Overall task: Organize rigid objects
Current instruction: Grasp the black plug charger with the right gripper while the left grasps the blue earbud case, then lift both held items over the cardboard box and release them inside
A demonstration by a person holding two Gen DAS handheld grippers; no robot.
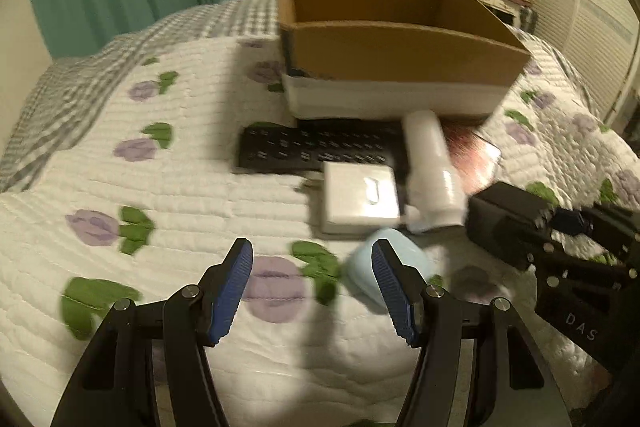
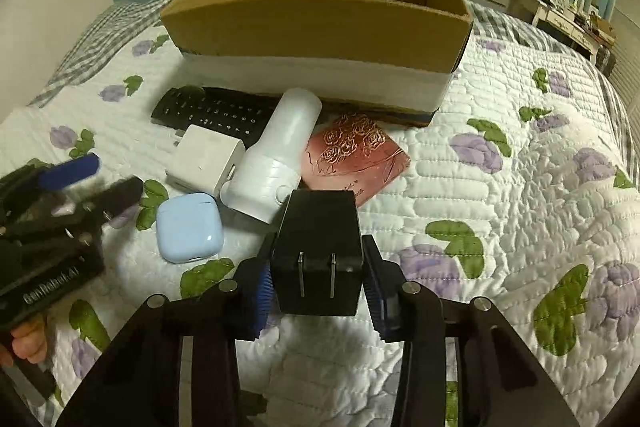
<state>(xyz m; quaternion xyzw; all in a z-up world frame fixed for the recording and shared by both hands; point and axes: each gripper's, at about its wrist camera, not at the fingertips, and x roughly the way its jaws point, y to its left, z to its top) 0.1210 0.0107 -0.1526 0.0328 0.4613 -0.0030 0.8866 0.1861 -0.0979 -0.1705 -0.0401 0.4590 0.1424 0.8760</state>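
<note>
While my right gripper (image 2: 318,291) clamps the black charger (image 2: 318,251), my left gripper (image 1: 312,291) hangs spread apart. Just ahead of its right finger lies the blue earbud case (image 1: 416,259).

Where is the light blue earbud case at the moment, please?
The light blue earbud case lies on the quilt, just in front of the white charger and left of the white bottle; the open left gripper is nearest.

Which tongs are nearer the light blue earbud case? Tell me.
Left. The left tongs hang open right at the light blue earbud case, one finger in front of it. The right tongs sit off to its side, shut on the black charger.
</note>
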